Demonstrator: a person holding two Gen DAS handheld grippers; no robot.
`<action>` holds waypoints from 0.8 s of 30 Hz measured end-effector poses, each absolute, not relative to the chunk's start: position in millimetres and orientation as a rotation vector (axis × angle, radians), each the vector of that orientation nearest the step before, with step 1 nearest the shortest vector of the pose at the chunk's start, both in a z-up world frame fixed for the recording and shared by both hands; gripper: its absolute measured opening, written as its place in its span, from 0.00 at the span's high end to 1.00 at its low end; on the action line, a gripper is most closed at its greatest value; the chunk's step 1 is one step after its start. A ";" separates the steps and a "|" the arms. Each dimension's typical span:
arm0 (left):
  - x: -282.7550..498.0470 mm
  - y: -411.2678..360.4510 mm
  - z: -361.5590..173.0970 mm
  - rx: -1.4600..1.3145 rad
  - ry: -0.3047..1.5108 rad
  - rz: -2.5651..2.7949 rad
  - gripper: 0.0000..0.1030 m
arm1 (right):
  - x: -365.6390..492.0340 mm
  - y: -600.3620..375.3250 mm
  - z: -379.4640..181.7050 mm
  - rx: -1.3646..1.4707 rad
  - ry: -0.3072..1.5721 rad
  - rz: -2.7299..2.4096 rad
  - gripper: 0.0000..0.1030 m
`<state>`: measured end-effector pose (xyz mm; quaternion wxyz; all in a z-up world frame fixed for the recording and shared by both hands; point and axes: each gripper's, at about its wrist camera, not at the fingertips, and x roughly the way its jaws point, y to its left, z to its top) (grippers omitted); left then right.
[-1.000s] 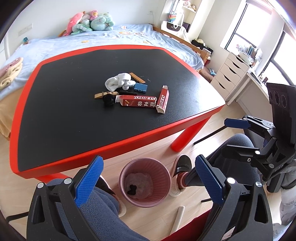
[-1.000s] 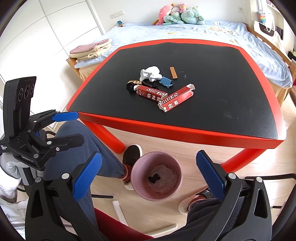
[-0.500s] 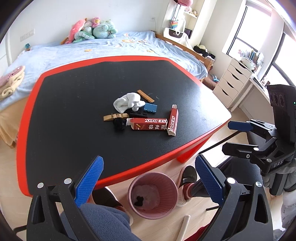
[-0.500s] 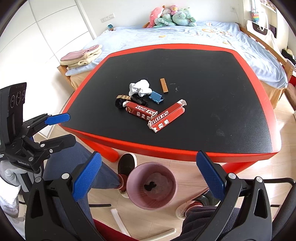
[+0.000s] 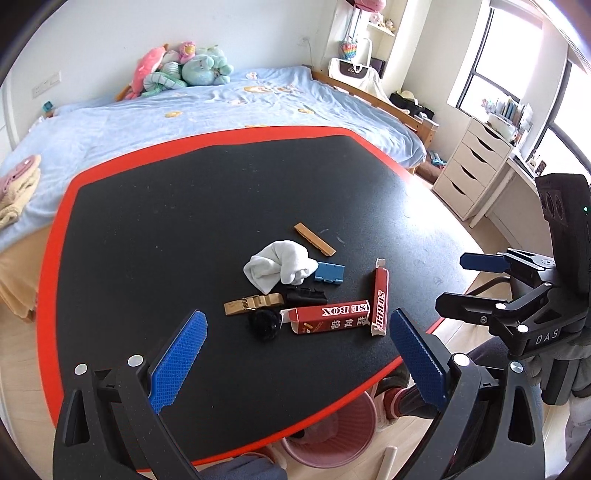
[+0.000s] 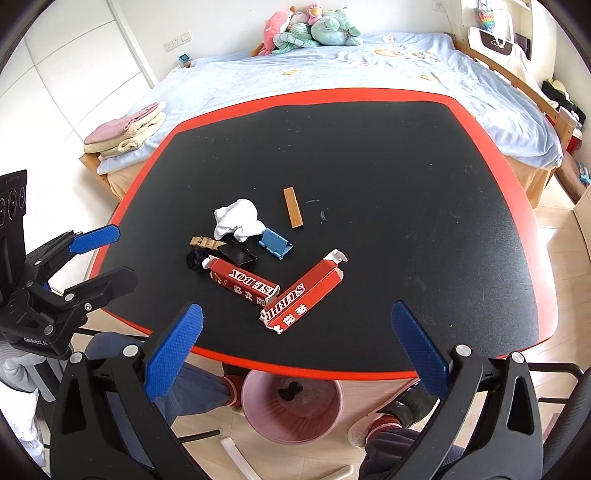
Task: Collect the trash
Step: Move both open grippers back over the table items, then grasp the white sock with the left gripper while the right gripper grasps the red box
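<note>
Trash lies in a cluster on the black table top (image 5: 155, 229) (image 6: 424, 192): two red cartons (image 5: 327, 317) (image 6: 304, 297), a white crumpled cloth (image 5: 279, 266) (image 6: 238, 219), a blue piece (image 5: 330, 274) (image 6: 275, 243), a wooden strip (image 5: 314, 239) (image 6: 293, 207), a tan clip (image 5: 251, 303) (image 6: 203, 242) and black scraps (image 5: 264, 325) (image 6: 195, 260). A pink bin (image 5: 332, 432) (image 6: 293, 406) stands on the floor under the near table edge, with dark scraps inside. My left gripper (image 5: 295, 358) and my right gripper (image 6: 291, 350) both hang open and empty above the near edge, short of the cluster.
A bed with a blue cover (image 5: 221, 110) (image 6: 369, 66) and plush toys (image 6: 310, 27) lies behind the table. White drawers (image 5: 469, 173) stand at the right. The person's legs and shoes (image 6: 384, 421) sit beside the bin.
Both grippers have risen and moved forward over the table's near edge. The trash cluster now sits closer and the bin has slid toward the bottom of both views.
</note>
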<state>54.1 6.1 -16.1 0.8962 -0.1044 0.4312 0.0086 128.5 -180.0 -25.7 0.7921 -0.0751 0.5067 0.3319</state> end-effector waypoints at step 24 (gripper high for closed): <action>135.5 30.9 -76.8 -0.234 1.034 -0.016 0.07 | 165.0 -146.1 -92.3 -0.151 1.227 0.609 0.16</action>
